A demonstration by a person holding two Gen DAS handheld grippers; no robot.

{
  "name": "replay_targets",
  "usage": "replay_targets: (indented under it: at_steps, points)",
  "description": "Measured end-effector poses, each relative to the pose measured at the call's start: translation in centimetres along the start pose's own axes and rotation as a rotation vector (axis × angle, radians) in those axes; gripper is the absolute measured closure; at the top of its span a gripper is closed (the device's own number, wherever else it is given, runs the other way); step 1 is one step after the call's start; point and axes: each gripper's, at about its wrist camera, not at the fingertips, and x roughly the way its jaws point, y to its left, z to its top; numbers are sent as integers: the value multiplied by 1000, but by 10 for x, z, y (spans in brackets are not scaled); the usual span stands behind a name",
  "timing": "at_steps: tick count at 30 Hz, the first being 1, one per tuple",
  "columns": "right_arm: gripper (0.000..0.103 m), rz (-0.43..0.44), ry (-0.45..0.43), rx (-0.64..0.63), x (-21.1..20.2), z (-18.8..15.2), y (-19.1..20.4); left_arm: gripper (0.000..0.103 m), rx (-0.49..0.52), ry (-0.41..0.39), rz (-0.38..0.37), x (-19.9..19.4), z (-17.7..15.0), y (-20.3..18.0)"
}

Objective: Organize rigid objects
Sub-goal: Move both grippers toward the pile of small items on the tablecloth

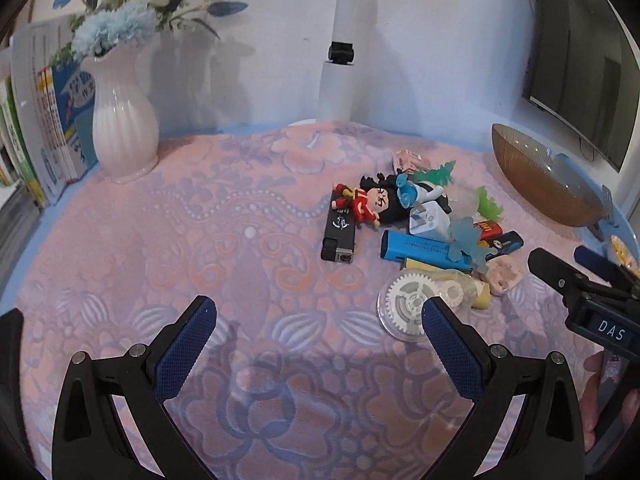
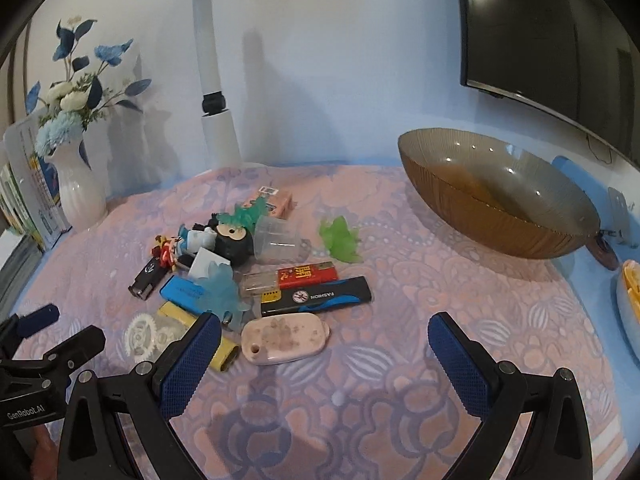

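A heap of small rigid objects lies on the patterned cloth: a black lighter (image 1: 338, 236), a red-and-black figurine (image 1: 370, 202), a blue lighter (image 1: 420, 250), a clear gear disc (image 1: 408, 304), a pink oval case (image 2: 286, 340), a black-blue lighter (image 2: 320, 298), a red lighter (image 2: 306, 276) and a clear cup (image 2: 276, 240). A brown glass bowl (image 2: 500, 200) stands at the right, also in the left wrist view (image 1: 548, 176). My left gripper (image 1: 320, 330) is open and empty, just before the heap. My right gripper (image 2: 324, 340) is open and empty, the pink case between its fingers' reach.
A white vase (image 1: 122, 116) with flowers and a row of books (image 1: 44, 128) stand at the back left. A white lamp post (image 2: 214, 88) rises behind the heap. A dark screen (image 2: 560, 40) hangs at the right. A white dish with yellow contents (image 2: 630, 304) sits at the far right edge.
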Motion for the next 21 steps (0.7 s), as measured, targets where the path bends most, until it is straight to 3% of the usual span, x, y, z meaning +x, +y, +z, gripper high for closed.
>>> replay_targets:
  at_steps: [6, 21]
  points:
    - [0, -5, -11, 34, -2, -1, -6, 1, -39, 9, -19, 3, 1, 7]
    - [0, -42, -40, 49, -52, -17, -19, 1, 79, -43, 33, -7, -2, -17]
